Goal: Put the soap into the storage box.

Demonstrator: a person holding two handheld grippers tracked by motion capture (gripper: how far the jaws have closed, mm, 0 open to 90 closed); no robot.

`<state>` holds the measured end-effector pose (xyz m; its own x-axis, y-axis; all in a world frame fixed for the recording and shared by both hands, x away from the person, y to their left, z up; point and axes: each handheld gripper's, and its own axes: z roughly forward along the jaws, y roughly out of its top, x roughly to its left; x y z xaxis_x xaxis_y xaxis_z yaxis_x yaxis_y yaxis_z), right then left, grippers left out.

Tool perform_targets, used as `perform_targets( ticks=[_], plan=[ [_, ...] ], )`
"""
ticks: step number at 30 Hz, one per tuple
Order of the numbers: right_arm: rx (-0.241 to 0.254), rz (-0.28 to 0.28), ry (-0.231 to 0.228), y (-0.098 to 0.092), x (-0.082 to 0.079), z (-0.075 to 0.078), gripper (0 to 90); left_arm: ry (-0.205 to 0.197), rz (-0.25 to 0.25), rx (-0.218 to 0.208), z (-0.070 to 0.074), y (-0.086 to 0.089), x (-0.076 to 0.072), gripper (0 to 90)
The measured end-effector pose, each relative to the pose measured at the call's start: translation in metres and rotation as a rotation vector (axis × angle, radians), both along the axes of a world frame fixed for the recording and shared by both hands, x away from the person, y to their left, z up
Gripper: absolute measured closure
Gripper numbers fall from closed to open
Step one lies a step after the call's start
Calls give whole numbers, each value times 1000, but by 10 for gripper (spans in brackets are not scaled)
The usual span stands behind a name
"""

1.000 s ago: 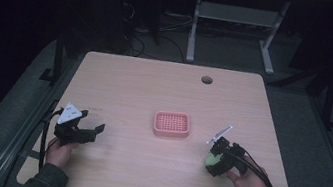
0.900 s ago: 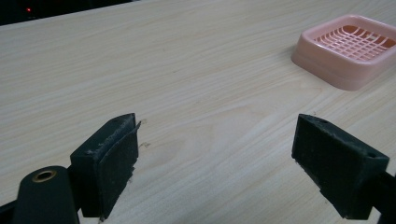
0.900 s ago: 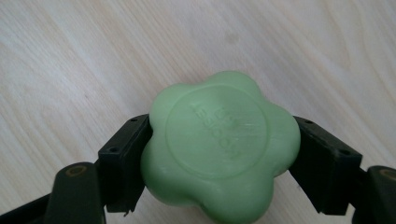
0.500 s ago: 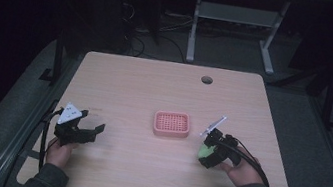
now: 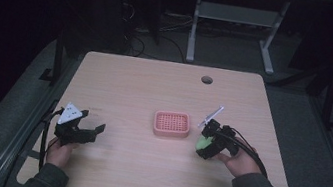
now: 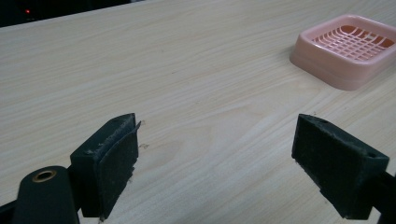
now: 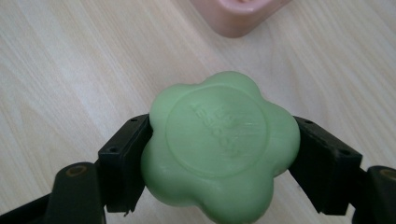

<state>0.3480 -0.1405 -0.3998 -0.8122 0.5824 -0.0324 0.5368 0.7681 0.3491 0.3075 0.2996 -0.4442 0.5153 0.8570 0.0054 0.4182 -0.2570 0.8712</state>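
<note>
1. Left gripper (image 5: 92, 130) rests where it was a second ago, near the table's (image 5: 135, 83) left edge, jaws spread wide over bare wood, gripping nothing.
2. Pink soap dish (image 5: 171, 124) sits mid-table, its grid tray empty.
3. Your right gripper (image 5: 203, 142) has carried the green flower-shaped soap (image 7: 219, 144) leftward, just beside the dish; its jaws clamp the bar's sides. I judge placing it comes next.

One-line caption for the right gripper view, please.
Right gripper clamps a green flower-shaped soap above the wooden table, pink soap dish just ahead.
</note>
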Motion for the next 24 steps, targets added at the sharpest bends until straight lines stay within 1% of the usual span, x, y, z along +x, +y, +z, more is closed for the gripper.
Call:
perform_targets(
  ticks=[2, 6, 19, 24],
  plan=[
    [9, 0, 4, 2, 2, 2, 257, -2, 0, 2, 0, 0, 0, 141],
    [11, 8, 2, 5, 7, 4, 257, -1, 2, 0, 0, 0, 0, 140],
    [1, 36, 2, 18, 18, 9, 257, -3, -5, 3, 0, -1, 0, 140],
    [-10, 45, -9, 24, 22, 14, 257, -4, -6, 3, 0, -1, 0, 140]
  ],
)
